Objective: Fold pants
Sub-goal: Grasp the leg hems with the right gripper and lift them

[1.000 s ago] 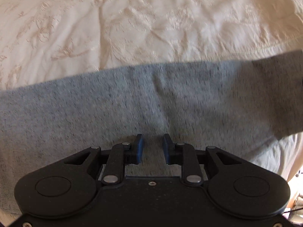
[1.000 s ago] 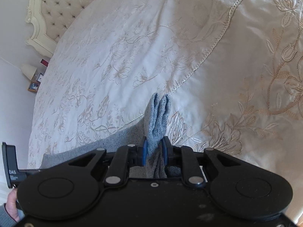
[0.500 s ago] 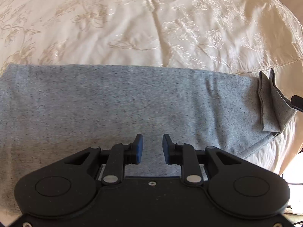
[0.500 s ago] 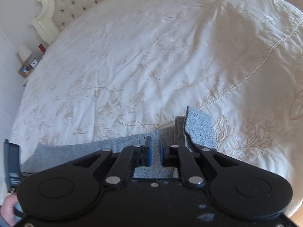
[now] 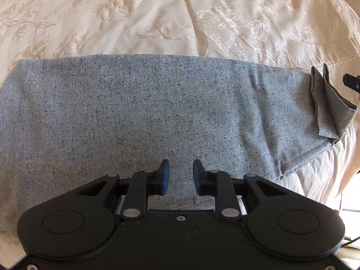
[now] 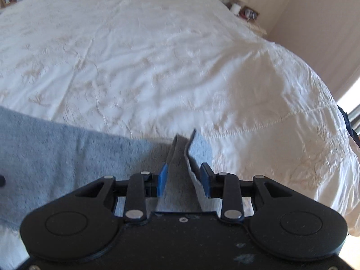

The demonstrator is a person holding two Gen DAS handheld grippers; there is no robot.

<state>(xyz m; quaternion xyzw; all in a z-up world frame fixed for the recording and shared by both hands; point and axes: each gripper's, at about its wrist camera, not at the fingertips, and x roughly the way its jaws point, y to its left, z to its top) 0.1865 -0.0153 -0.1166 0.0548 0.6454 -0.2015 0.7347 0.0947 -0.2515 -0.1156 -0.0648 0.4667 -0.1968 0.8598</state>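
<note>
The grey pants (image 5: 146, 112) lie spread flat across the bed (image 5: 180, 22), on a cream bedspread stitched with flowers. In the left wrist view they run as one broad band from the left edge to the right, where the cloth ends in a hemmed edge. At that far right end a corner of the cloth (image 5: 328, 103) stands up off the bed in a loose fold.

The left gripper (image 5: 179, 176) sits low over the middle of the pants, near their close edge. Its blue-padded fingers (image 5: 165, 176) are spread, with bare grey cloth showing in the gap; nothing is between them.

In the right wrist view the picture is blurred. The pants (image 6: 56, 153) come in from the left and end just ahead of the right gripper (image 6: 183, 181). The raised fold (image 6: 182, 157) stands between its fingers (image 6: 162, 180), which are spread apart; the cloth lies close to both pads, but neither presses it. Beyond, the white bedspread fills the view, with a bedside stand (image 6: 249, 20) by the far wall.
</note>
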